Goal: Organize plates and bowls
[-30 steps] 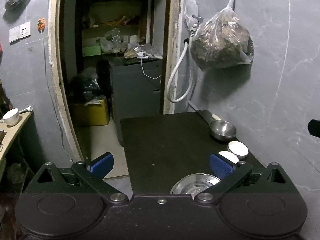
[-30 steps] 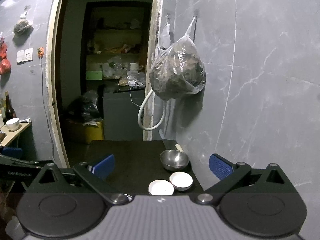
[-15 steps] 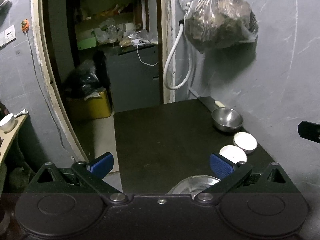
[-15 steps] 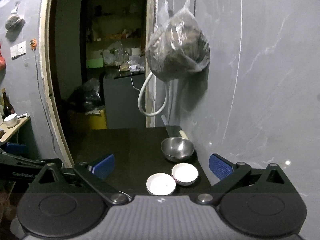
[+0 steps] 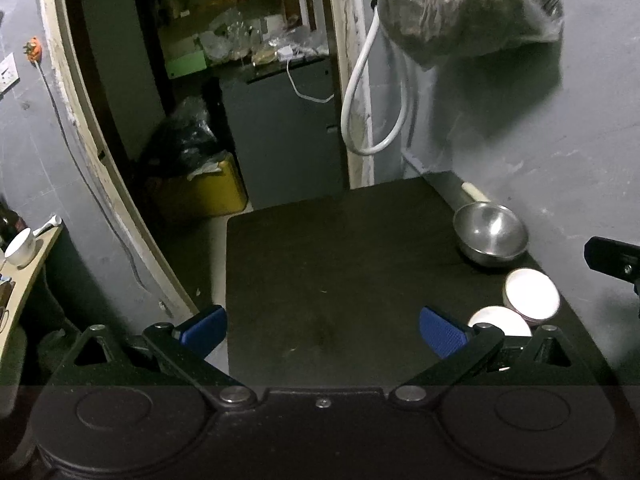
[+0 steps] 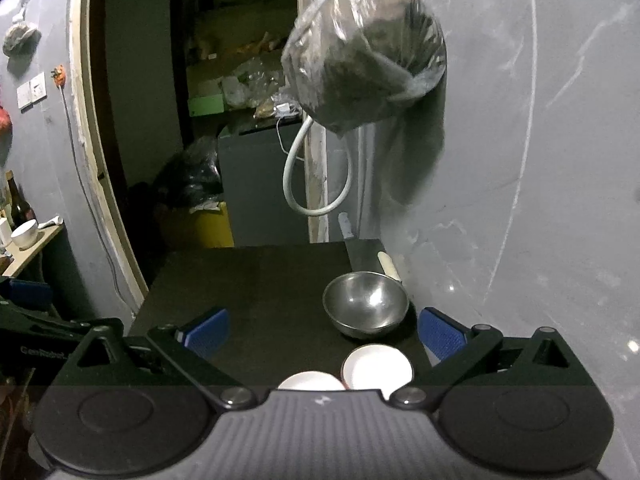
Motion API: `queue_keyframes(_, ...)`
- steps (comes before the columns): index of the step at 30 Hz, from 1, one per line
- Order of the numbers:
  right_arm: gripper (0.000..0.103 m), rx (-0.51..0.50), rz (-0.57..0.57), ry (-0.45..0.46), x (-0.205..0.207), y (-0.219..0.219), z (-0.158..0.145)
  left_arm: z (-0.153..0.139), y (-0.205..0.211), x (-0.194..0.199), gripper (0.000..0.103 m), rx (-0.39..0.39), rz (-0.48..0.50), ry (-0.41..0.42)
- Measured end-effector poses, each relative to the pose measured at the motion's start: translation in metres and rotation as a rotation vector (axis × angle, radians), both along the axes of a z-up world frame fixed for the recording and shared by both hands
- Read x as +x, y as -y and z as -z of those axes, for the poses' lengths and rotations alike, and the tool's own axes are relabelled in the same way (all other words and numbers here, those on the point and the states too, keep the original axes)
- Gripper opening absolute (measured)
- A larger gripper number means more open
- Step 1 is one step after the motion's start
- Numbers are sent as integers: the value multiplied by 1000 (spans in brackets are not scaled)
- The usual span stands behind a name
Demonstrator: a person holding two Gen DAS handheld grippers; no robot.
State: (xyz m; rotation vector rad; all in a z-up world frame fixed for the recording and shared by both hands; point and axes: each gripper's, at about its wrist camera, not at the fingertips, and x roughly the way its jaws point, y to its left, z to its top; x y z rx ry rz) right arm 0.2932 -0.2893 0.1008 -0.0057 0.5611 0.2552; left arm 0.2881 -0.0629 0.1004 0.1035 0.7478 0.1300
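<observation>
Left hand-held gripper (image 5: 323,330): released, empty, above the dark tabletop (image 5: 340,264). Right hand-held gripper (image 6: 323,330): released, empty. Steel bowl (image 6: 366,304) at centre right of the right view, near the wall. Two white bowls (image 6: 378,366) side by side at lower centre, nearer than the steel one. Plastic bag (image 6: 360,60) hangs at the top.

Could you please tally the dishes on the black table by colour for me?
Steel bowl: 1
White bowls: 2, one nearer the wall and one beside it
Total: 3 dishes on the black table
</observation>
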Motion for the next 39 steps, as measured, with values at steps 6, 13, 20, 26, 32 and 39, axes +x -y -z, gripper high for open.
queue_keyframes(6,103,-18,18,-93,48,9,29,17,6,39,102,5,-34,-56)
queue_keyframes(13,103,-8,6,-173,80,7,55,35,8,63,102,9,-58,-123)
queue_keyframes(20,103,4,-2,-230,102,5,74,56,8,81,102,4,-73,-185)
queue_keyframes(26,103,14,8,-265,114,8,87,68,12,96,102,13,-77,-221)
queue_keyframes(32,103,14,20,-291,124,13,98,77,16,115,102,-1,-79,-241)
queue_keyframes(39,103,54,53,-295,133,24,110,85,27,144,102,-17,-64,-229)
